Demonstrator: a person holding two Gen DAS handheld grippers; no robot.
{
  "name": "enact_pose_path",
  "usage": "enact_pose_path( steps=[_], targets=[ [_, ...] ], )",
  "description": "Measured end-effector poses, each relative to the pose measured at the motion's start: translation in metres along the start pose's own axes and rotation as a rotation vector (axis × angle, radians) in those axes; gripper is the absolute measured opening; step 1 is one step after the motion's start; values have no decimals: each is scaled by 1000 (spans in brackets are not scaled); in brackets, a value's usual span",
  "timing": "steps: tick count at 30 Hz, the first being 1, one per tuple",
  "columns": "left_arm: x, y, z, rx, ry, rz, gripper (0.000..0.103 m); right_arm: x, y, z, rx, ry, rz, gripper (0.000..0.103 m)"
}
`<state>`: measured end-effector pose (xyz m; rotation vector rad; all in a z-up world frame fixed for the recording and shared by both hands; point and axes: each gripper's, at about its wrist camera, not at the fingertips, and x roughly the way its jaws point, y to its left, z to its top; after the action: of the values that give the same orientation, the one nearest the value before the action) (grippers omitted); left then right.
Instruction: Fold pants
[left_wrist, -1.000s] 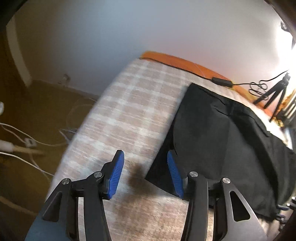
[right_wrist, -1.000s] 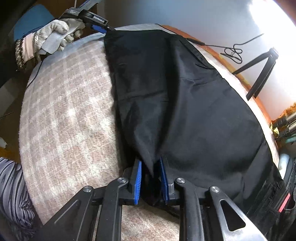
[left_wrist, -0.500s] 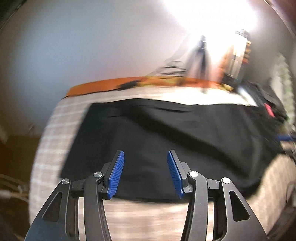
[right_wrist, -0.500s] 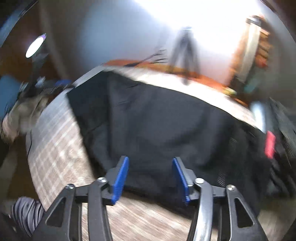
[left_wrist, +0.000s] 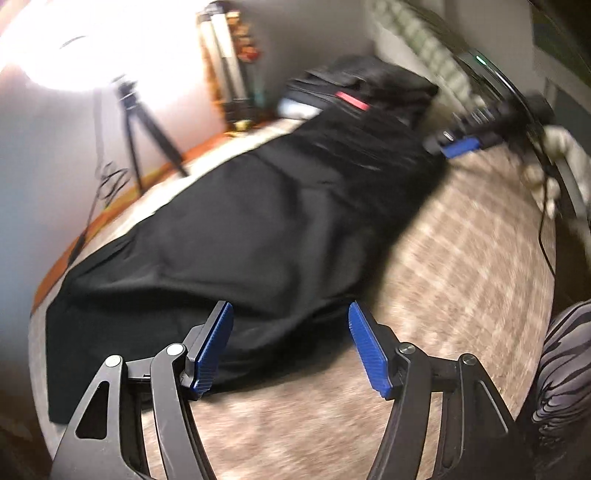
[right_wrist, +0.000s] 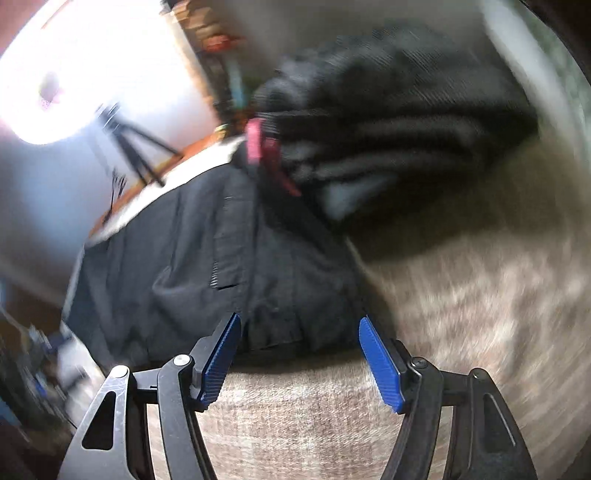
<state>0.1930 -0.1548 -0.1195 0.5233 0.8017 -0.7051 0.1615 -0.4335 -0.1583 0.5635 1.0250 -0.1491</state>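
Observation:
Black pants (left_wrist: 266, 221) lie flat and long on a beige checked bed cover (left_wrist: 461, 266). My left gripper (left_wrist: 291, 347) is open and empty, just above the near long edge of the pants. In the right wrist view the pants (right_wrist: 236, 266) show their waist end. My right gripper (right_wrist: 299, 356) is open and empty at that near edge. The right gripper also shows in the left wrist view (left_wrist: 461, 144), at the far end of the pants. Both views are motion-blurred.
A pile of dark clothes with a red tag (left_wrist: 369, 88) sits beyond the pants, also in the right wrist view (right_wrist: 399, 122). A tripod (left_wrist: 144, 122) and cables stand by the wall. My striped-clad leg (left_wrist: 565, 369) is at the bed's right edge.
My right gripper has let go of the pants and opened wide. Both grippers have swung round to the right, now facing the near long edge and the waist end.

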Motion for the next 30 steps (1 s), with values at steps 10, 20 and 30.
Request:
enact_pose_path(
  steps=[10, 20, 30],
  targets=[
    [44, -26, -1, 109, 64, 115, 65, 7, -24, -14, 277, -66, 76, 69],
    [51, -11, 1, 5, 25, 6, 17, 5, -32, -19, 336, -100, 133, 72],
    [35, -8, -3, 0, -14, -16, 11, 15, -17, -10, 352, -127, 149, 12]
  ],
)
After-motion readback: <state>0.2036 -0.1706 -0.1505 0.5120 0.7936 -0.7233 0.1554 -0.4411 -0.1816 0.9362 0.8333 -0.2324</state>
